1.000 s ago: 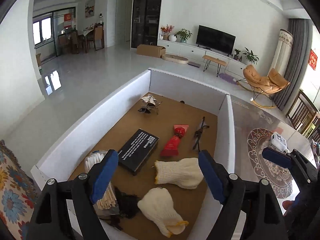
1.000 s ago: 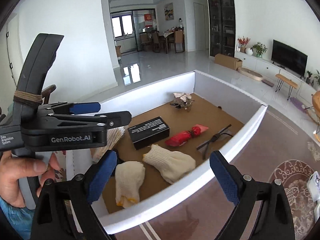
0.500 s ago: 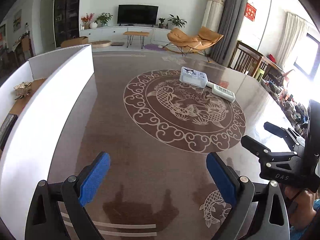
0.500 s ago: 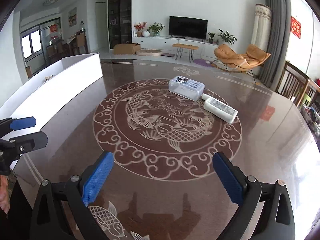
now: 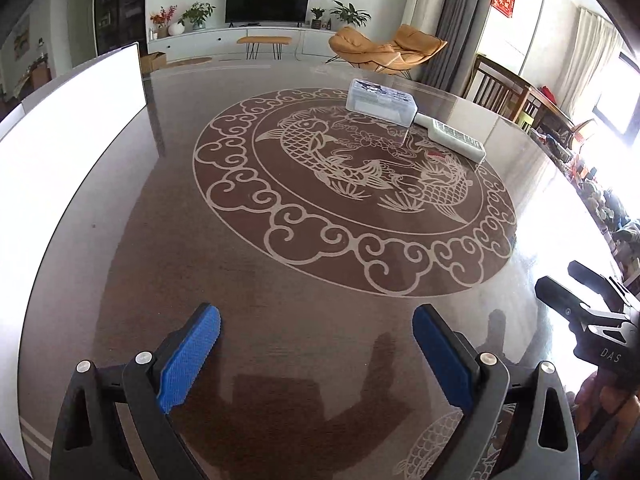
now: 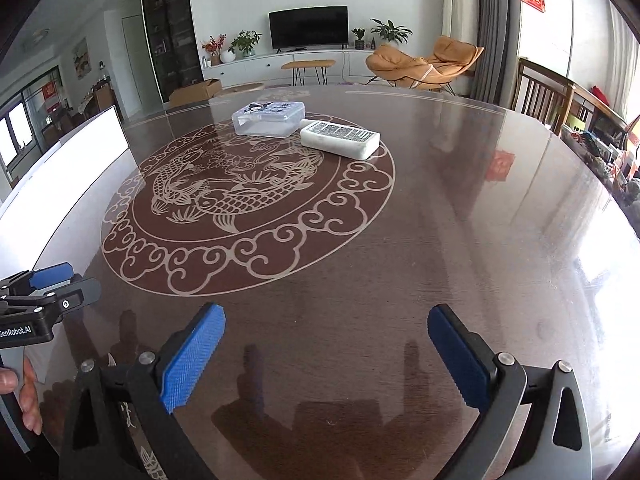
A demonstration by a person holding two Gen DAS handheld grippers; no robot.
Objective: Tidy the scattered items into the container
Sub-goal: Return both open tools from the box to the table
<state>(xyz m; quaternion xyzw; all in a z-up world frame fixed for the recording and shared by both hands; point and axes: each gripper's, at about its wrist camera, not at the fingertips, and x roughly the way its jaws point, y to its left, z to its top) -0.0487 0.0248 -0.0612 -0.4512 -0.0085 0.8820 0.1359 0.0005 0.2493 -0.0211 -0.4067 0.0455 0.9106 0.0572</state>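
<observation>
right wrist | clear lidded box (image 6: 269,119) touching white pack (image 6: 340,139)

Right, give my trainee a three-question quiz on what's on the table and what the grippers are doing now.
1. True or false: the left gripper holds the white packet.
2. What touches the clear plastic box: A) a glove B) the white packet C) the white container wall?
3. Fill in: both the left gripper and the right gripper have jaws that are ____ and hold nothing.

Key: 1 false; 2 B; 3 open.
</observation>
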